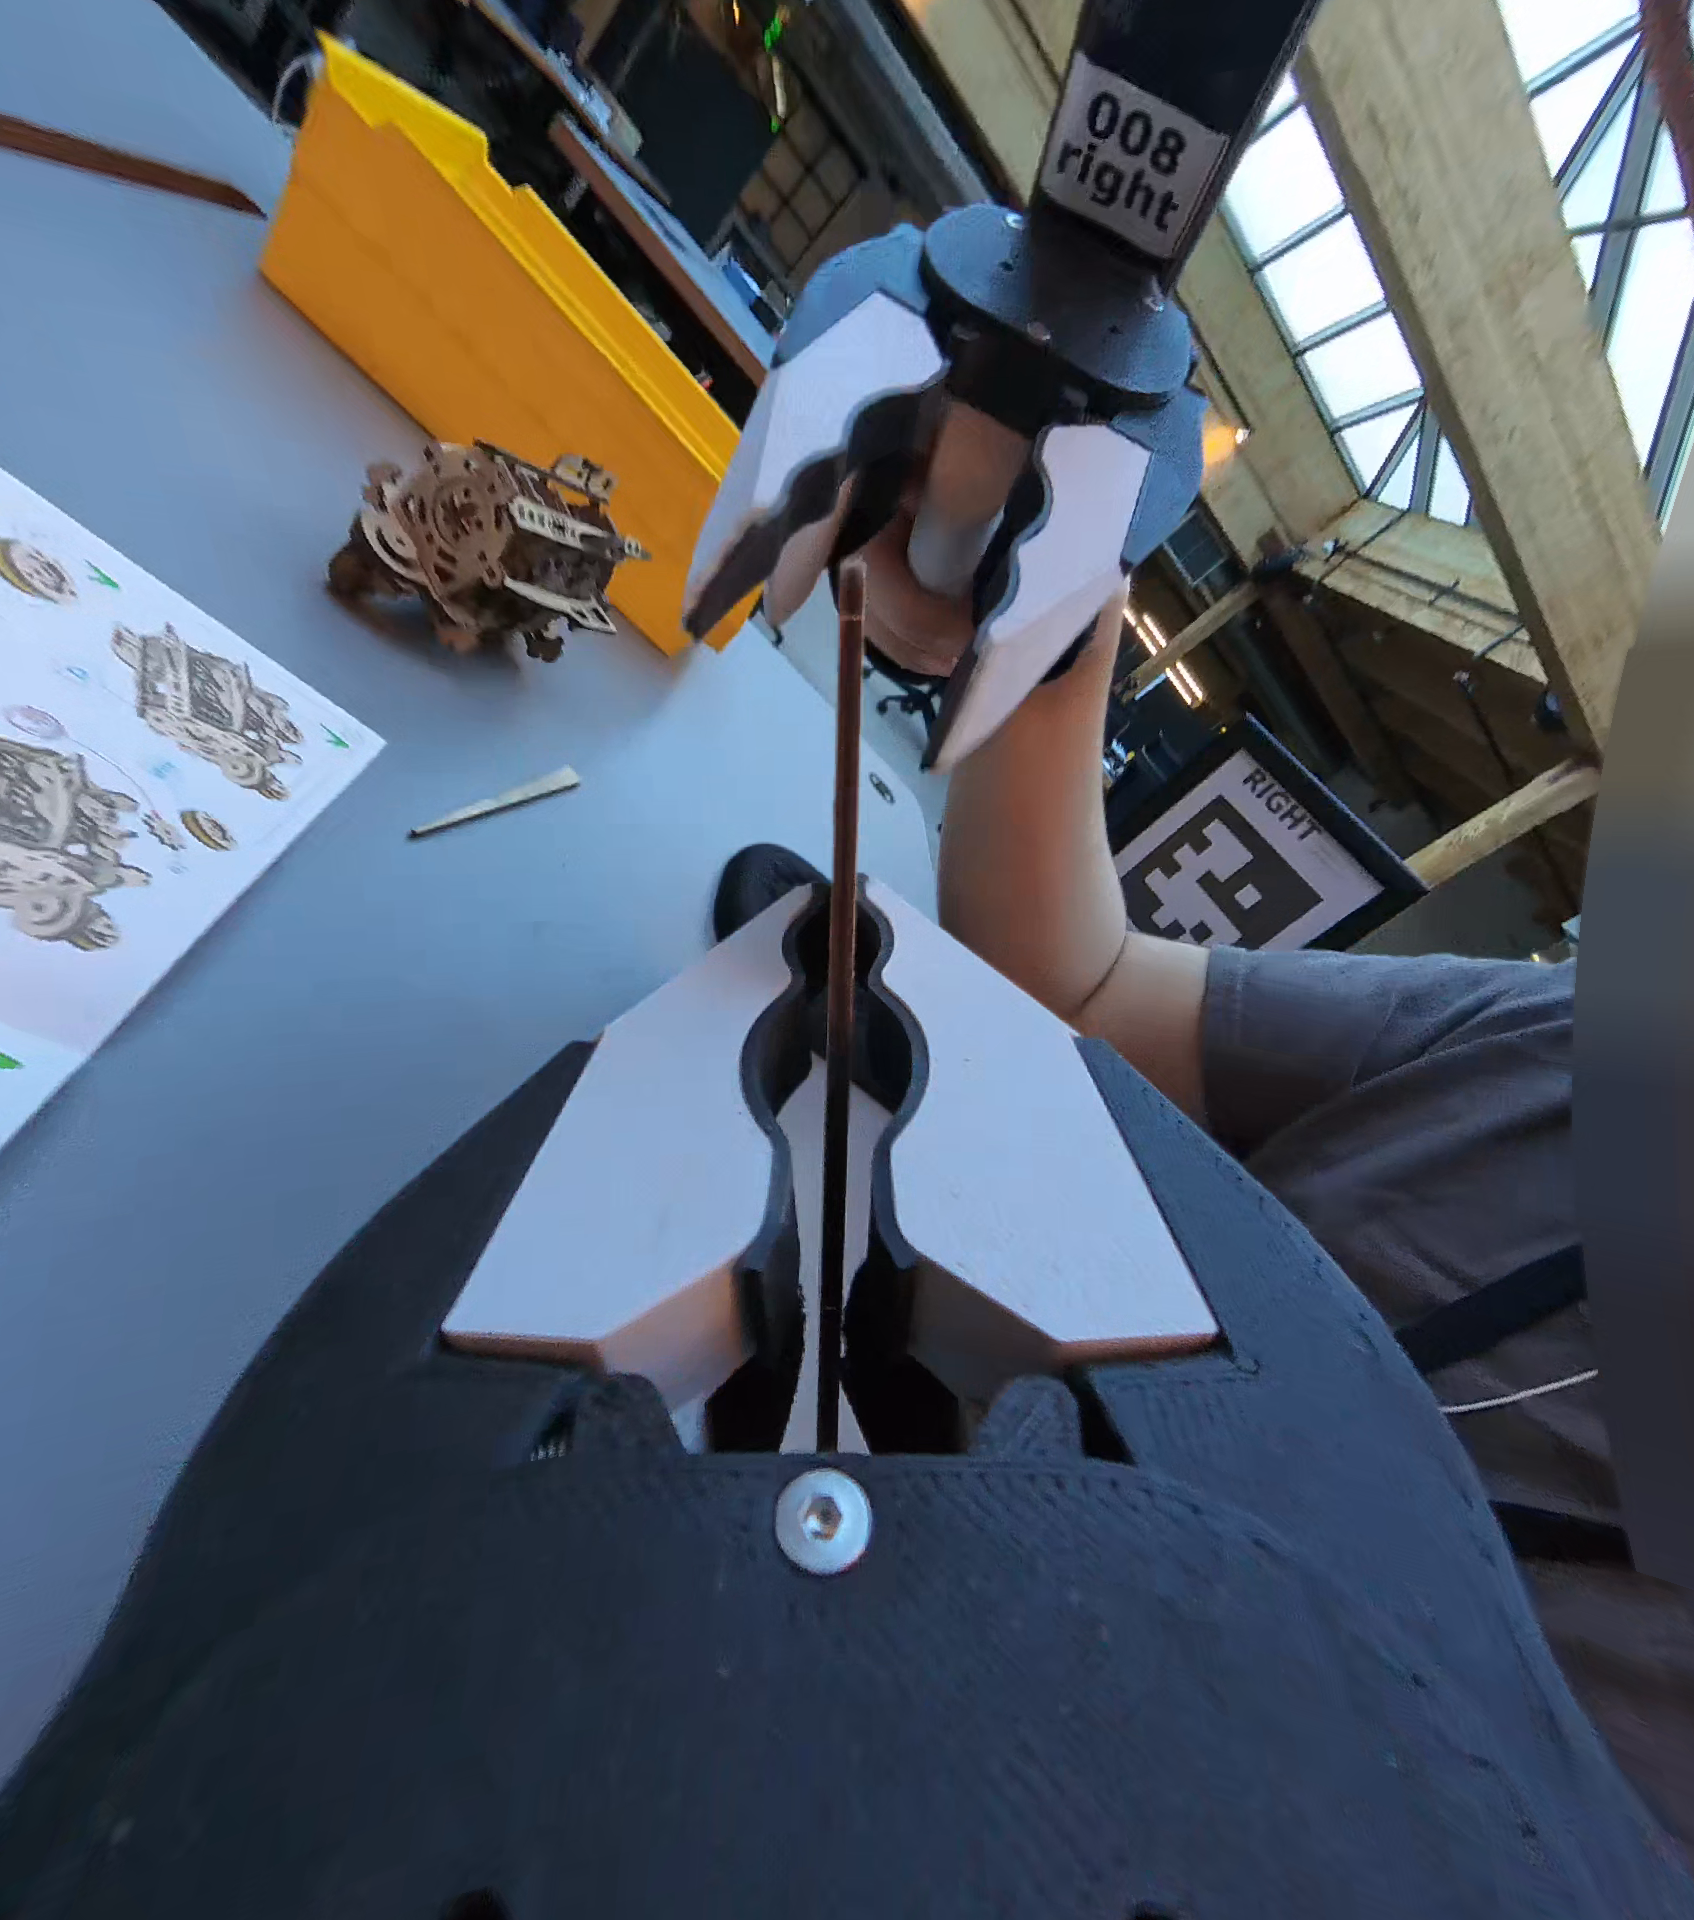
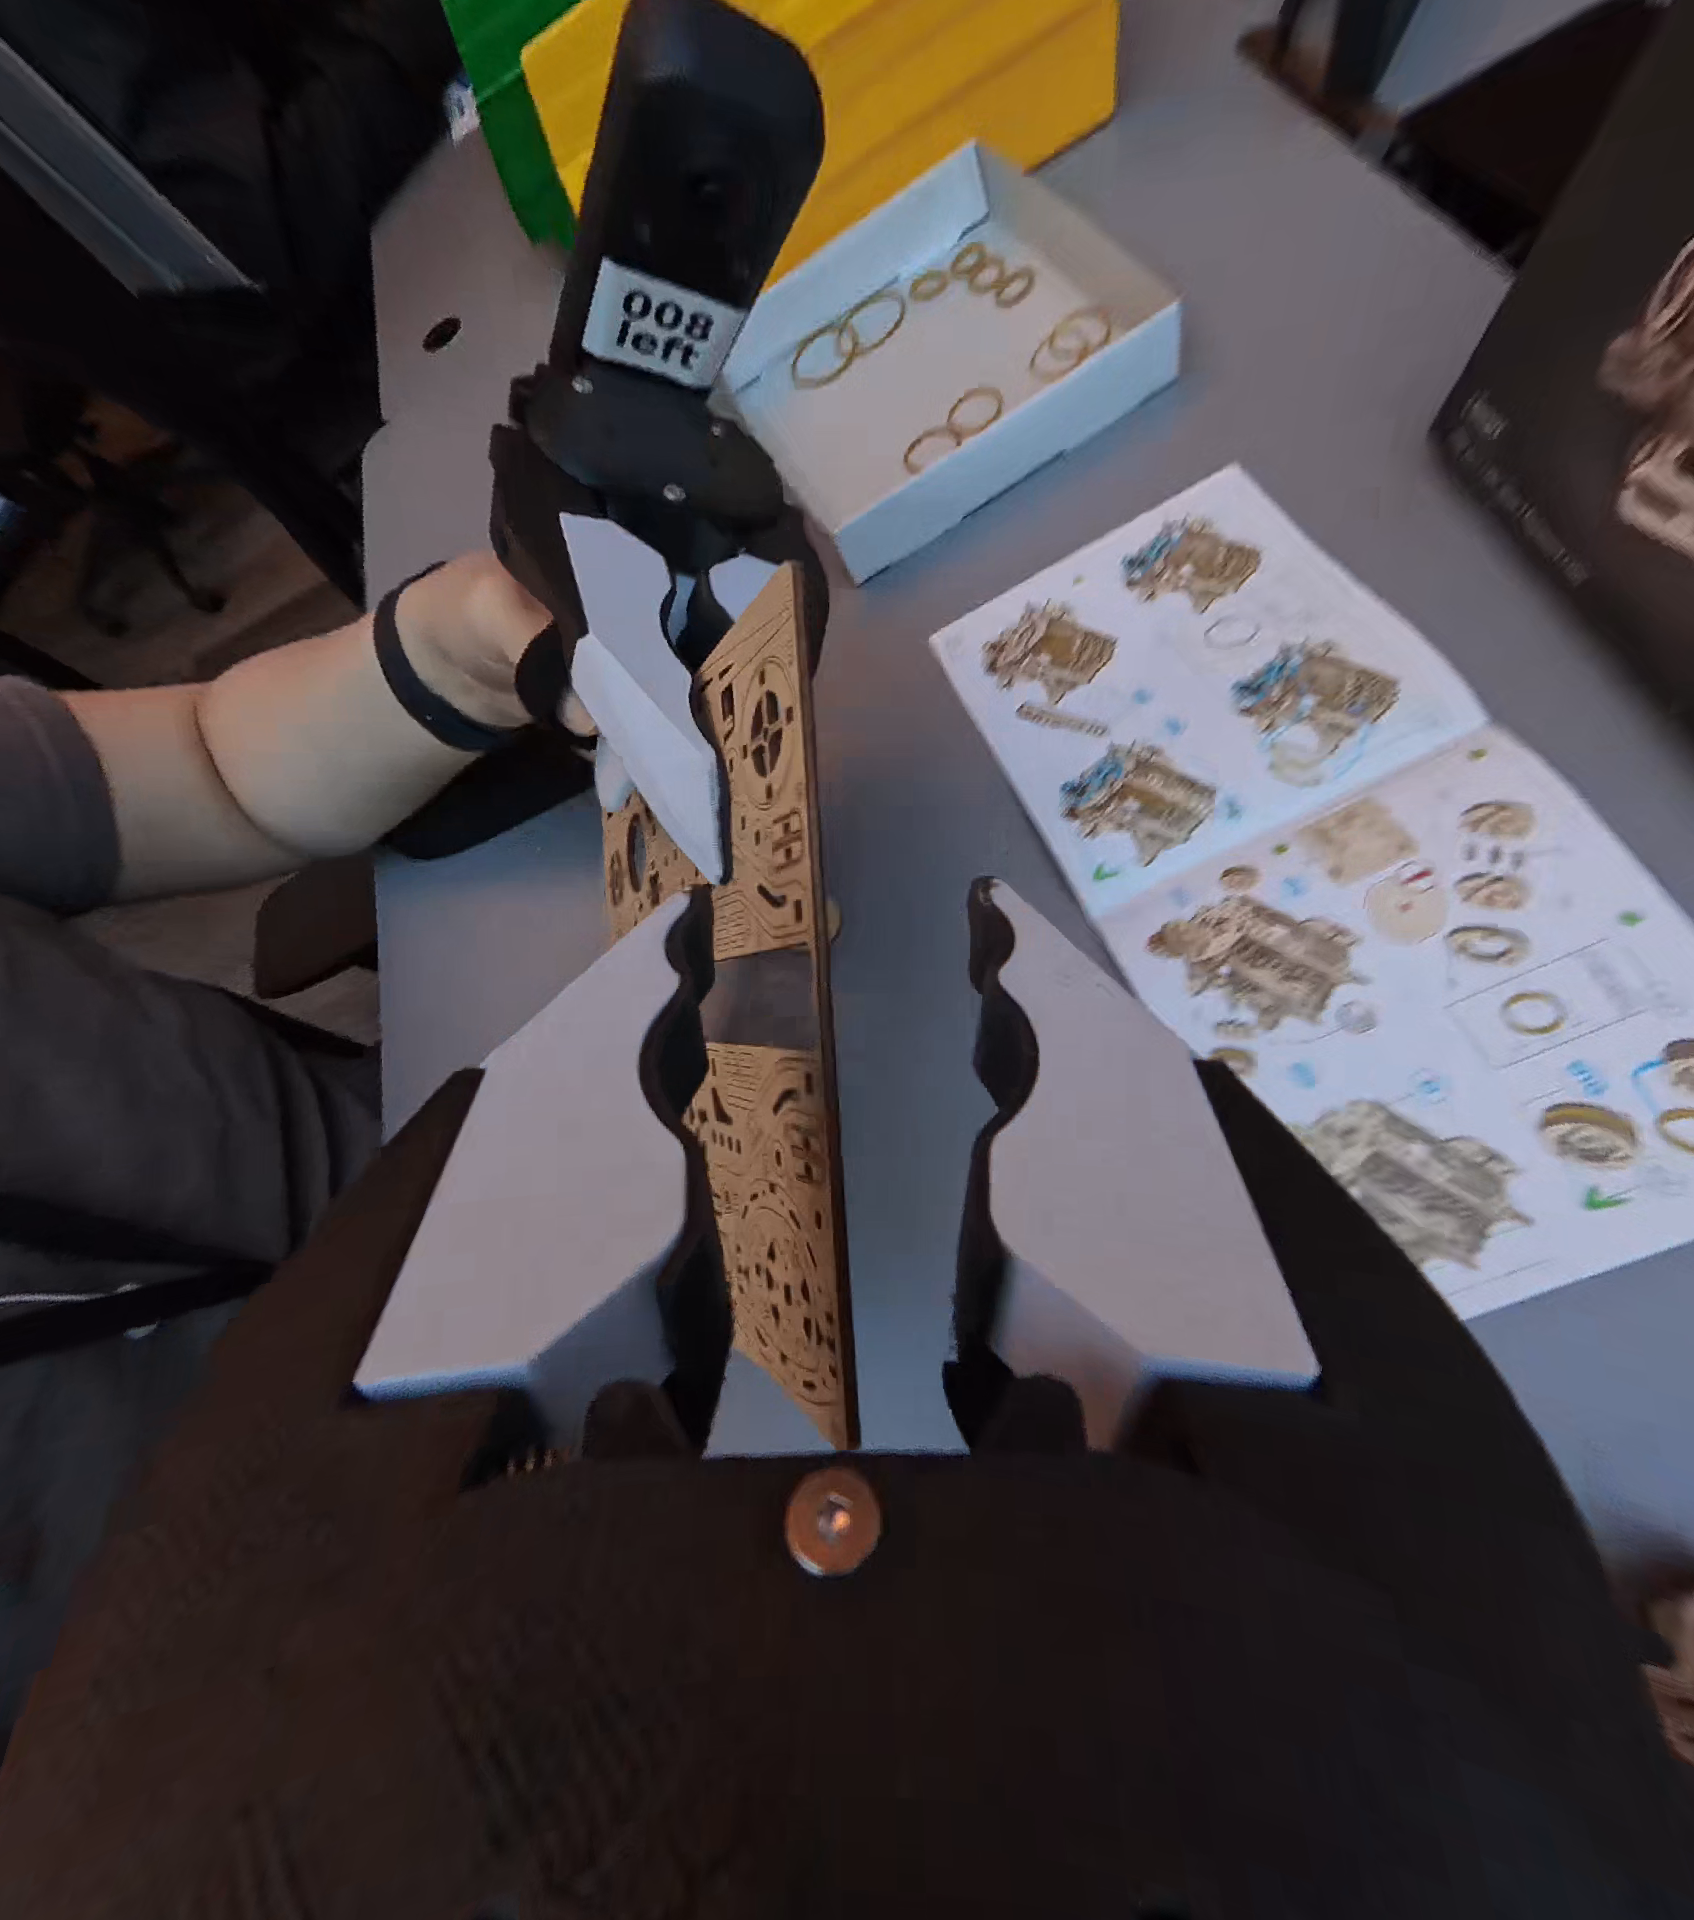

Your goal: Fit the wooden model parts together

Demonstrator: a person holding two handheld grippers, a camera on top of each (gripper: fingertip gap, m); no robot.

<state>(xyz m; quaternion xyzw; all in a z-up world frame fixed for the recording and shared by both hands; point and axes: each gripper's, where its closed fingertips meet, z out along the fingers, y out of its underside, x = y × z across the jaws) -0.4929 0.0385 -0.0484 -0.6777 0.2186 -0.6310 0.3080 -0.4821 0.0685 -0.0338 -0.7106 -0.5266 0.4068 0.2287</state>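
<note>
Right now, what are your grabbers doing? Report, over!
Left gripper shut on wooden parts sheet. Right gripper open around sheet's far end. Nothing in the way.

Grey table [image 1: 510, 987], tall gridded windows [image 1: 1342, 312] letting in daylight, pale concrete columns [image 1: 1466, 343]

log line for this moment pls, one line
left gripper: shut on wooden parts sheet, held edge-up | right gripper: open around sheet | assembled model: on table, untouched
</note>
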